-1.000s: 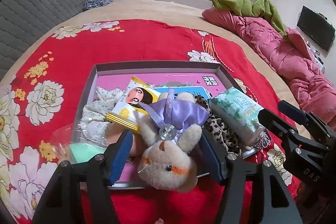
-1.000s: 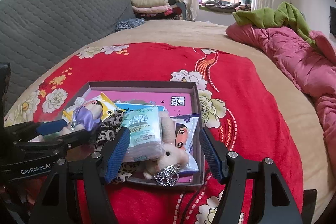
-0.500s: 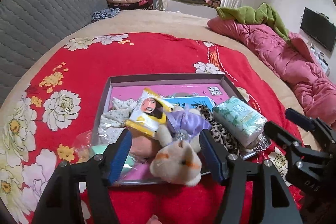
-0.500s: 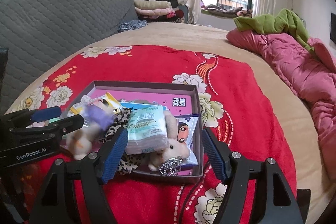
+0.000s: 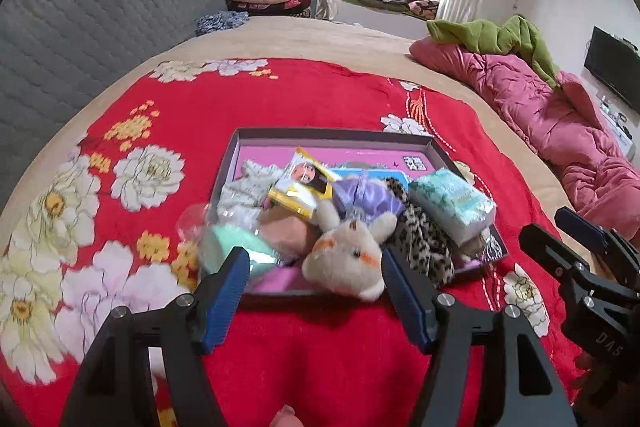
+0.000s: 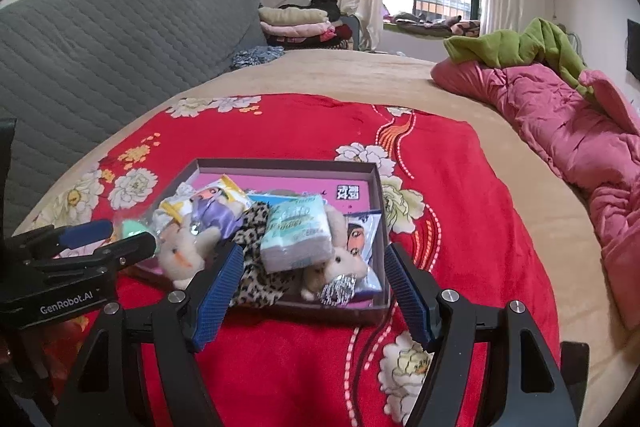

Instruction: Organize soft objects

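On the left my left gripper (image 5: 312, 291) hangs spread and empty just short of the box (image 5: 332, 135), so nothing gets dragged back out. The plush toy (image 5: 348, 259) in its purple dress flops over the near rim, because the box is heaped full. Beside it sit a leopard-print cloth (image 6: 256, 223) and tissue pack (image 6: 296, 233). My right gripper (image 6: 312, 291) is equally wide, holding nothing.

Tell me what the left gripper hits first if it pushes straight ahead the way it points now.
Most likely the plush toy, which lies over the near edge of the box, just ahead of the open left gripper. Depth is hard to judge, so it may meet the red blanket first.
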`<action>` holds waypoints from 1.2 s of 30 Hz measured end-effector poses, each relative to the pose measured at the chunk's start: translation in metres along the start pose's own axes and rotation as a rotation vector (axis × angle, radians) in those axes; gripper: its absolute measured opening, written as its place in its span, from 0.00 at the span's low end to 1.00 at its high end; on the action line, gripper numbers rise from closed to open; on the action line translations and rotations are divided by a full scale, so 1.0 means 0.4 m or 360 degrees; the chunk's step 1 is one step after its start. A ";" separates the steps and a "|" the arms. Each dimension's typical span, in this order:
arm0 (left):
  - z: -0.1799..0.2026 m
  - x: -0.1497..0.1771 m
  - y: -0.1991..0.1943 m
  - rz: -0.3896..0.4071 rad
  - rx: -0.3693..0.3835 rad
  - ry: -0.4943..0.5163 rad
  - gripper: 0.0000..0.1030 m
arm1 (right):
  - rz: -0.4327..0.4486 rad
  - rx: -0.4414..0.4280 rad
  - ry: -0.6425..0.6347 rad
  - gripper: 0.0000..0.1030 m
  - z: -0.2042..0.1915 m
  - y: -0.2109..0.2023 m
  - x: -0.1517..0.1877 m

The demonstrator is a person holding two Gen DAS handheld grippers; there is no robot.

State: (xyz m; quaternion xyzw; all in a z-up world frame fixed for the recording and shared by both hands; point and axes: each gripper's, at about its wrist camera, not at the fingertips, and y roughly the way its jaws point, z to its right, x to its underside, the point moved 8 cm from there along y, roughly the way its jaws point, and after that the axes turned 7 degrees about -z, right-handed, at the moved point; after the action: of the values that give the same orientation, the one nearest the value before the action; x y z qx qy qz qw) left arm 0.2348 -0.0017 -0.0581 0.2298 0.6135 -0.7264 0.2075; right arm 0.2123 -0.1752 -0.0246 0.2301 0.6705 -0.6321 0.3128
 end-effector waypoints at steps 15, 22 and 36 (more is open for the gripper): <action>0.014 0.126 -0.069 -0.0034 -0.0082 0.0023 0.66 | 0.0007 0.0031 -0.0010 0.73 -0.028 -0.104 0.100; 0.014 0.174 -0.097 -0.0057 -0.0099 0.0023 0.66 | -0.0015 -0.0007 0.0042 0.74 -0.026 -0.129 0.141; -0.025 0.236 -0.121 -0.0116 -0.0160 -0.0017 0.66 | -0.0082 -0.0076 0.0085 0.74 -0.059 -0.139 0.239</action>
State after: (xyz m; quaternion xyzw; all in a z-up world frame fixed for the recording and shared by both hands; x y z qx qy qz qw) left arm 0.1309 0.0141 -0.0766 0.1928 0.6562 -0.7029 0.1956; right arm 0.1034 -0.1656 -0.0532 0.2219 0.6994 -0.6174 0.2837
